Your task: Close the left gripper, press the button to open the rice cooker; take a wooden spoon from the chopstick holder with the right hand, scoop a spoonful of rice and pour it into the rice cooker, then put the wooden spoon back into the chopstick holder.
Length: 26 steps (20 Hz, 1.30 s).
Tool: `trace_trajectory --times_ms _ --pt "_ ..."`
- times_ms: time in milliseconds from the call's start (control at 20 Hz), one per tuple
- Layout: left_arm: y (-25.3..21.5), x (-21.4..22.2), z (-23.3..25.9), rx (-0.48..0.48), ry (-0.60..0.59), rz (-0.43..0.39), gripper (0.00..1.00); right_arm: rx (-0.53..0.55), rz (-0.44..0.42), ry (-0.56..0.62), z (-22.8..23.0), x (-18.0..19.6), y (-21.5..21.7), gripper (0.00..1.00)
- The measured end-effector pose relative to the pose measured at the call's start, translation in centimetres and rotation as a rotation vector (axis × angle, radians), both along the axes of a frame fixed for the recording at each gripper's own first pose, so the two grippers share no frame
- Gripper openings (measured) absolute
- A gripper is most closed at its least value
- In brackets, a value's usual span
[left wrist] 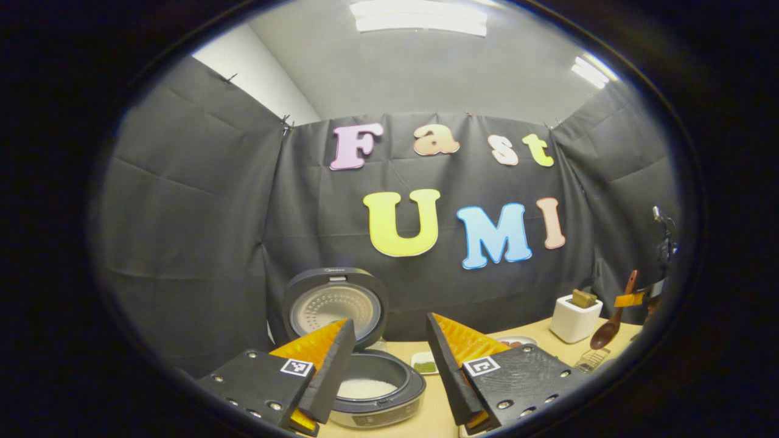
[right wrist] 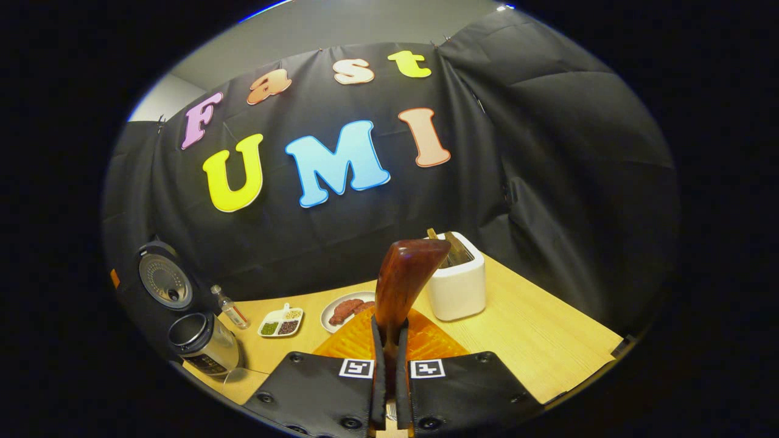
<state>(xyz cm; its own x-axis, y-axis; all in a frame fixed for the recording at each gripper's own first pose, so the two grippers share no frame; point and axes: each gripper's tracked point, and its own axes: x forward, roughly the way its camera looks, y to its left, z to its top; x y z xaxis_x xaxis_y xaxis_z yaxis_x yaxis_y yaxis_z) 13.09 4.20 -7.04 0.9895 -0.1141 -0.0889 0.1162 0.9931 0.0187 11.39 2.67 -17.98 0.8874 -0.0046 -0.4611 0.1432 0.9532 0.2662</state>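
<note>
- On the pale wood-grain table point(right wrist: 535, 340), the rice cooker point(left wrist: 377, 389) stood with its round lid point(left wrist: 335, 304) swung up, the lid's inner plate metallic and dotted with small holes.
- Inside the cooker's dark, smooth rim lay a low heap of white rice point(left wrist: 365, 387).
- Seen in the left gripper view, the left gripper point(left wrist: 389, 365) hung above and just before the cooker with its jaws spread wide and nothing between them; the inner faces of its fingers were ribbed.
- Between the two fingers of the right gripper point(right wrist: 389, 347) the wooden spoon point(right wrist: 403, 283) was clamped, both fingers pressing on its glossy, dark reddish-brown wood.
- From the left gripper view the same spoon showed at the far right, hanging bowl-down above the table, its bowl oval and its handle slim.
- Just behind the spoon stood the chopstick holder point(right wrist: 457, 286), a white, smooth box with rounded corners, with the ends of wooden pieces showing at its open top.
- A white plate point(right wrist: 347, 307) carrying reddish-brown food sat left of the holder, and beside it a small white divided dish point(right wrist: 281, 322) held green, pale and dark grains in separate compartments.
- Near the cooker in the right gripper view stood a small clear bottle point(right wrist: 230, 307), upright.
</note>
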Motion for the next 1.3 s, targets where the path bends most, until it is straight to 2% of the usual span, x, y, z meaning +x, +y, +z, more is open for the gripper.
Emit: trace_trajectory --times_ms 100,150,350,550,700,800,850,900,1000,1050,1300 --pt "0.1 -0.2 0.0 0.013 0.004 0.007 0.73 0.006 -0.004 0.026 -1.4 -0.7 -0.3 0.05" --pt "0.2 -0.4 0.1 0.017 0.006 0.012 0.73 0.01 -0.005 0.037 -2.1 -0.9 -0.3 0.08" --pt "0.6 -1.0 0.7 0.036 0.003 0.033 0.73 0.036 -0.002 0.088 -4.6 -1.9 -0.1 0.07" --pt "1.3 -1.6 1.3 0.056 -0.006 0.054 0.73 0.072 0.015 0.137 -7.0 -2.6 0.7 0.14" --pt "1.7 -1.9 1.2 0.046 -0.004 0.072 0.73 0.073 0.034 0.154 -7.6 -3.1 0.7 0.14" --pt "1.7 -1.8 1.1 0.036 0.0 0.076 0.73 0.054 0.024 0.132 -6.8 -3.1 0.1 0.27" --pt "1.7 -1.8 1.1 0.032 0.0 0.077 0.73 0.036 0.024 0.125 -6.4 -3.1 -0.3 0.38" --pt "1.7 -1.7 1.2 0.027 -0.002 0.078 0.73 0.022 0.03 0.114 -6.0 -3.2 -0.3 0.43" --pt "1.5 -1.4 1.4 0.02 -0.003 0.074 0.73 -0.036 0.024 0.108 -5.5 -3.7 -1.1 0.78" --pt "1.4 -1.0 1.4 0.018 -0.006 0.072 0.73 -0.069 0.013 0.102 -5.2 -4.0 -1.8 1.0" --pt "1.4 0.8 1.8 0.013 -0.003 0.066 0.73 -0.245 -0.048 0.046 -1.6 -5.1 -4.9 0.98"
